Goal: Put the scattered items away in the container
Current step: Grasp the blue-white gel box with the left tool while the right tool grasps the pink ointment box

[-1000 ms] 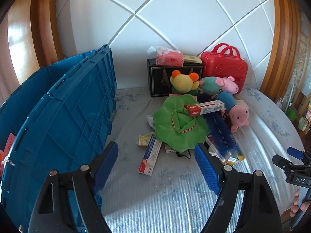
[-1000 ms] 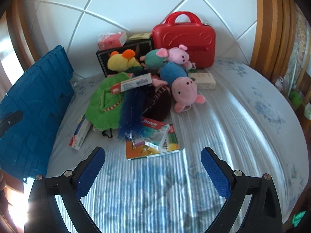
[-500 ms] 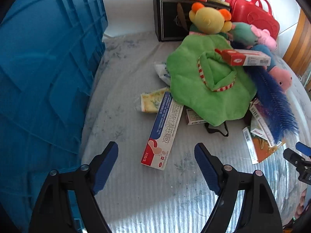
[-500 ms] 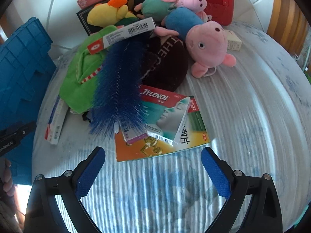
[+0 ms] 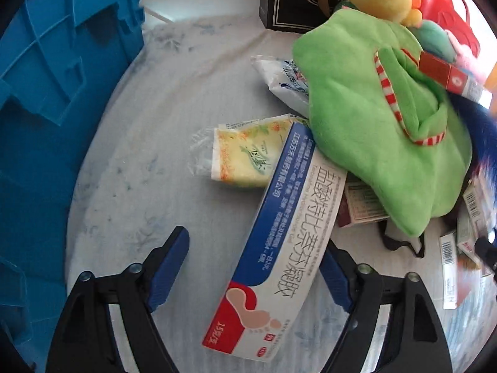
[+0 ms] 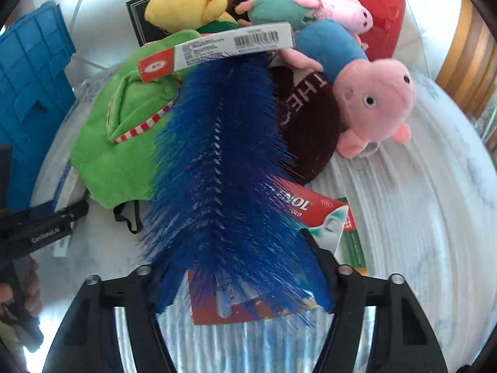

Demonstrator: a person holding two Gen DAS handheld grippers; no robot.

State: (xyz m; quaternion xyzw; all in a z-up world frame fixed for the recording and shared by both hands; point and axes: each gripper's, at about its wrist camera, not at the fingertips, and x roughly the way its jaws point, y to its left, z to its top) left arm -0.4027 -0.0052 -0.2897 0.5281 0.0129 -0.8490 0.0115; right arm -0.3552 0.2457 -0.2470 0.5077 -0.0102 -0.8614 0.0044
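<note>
Nearest, left tongs (image 5: pixel 253 267): jaws just narrowed round long blue-and-white cardboard ointment box (image 5: pixel 281 242), right pad at its edge, left pad clear; not yet clamped. Right tongs (image 6: pixel 239 283): jaws just drawn in on bushy blue bristle brush (image 6: pixel 223 168), pads buried in bristles; grip cannot be confirmed. Beyond both: green plush pouch (image 5: pixel 382 143), pink plush pig (image 6: pixel 372 102). Far left of left tongs: blue plastic crate (image 5: pixel 46 99), destination. Two pickups apparently beginning.
</note>
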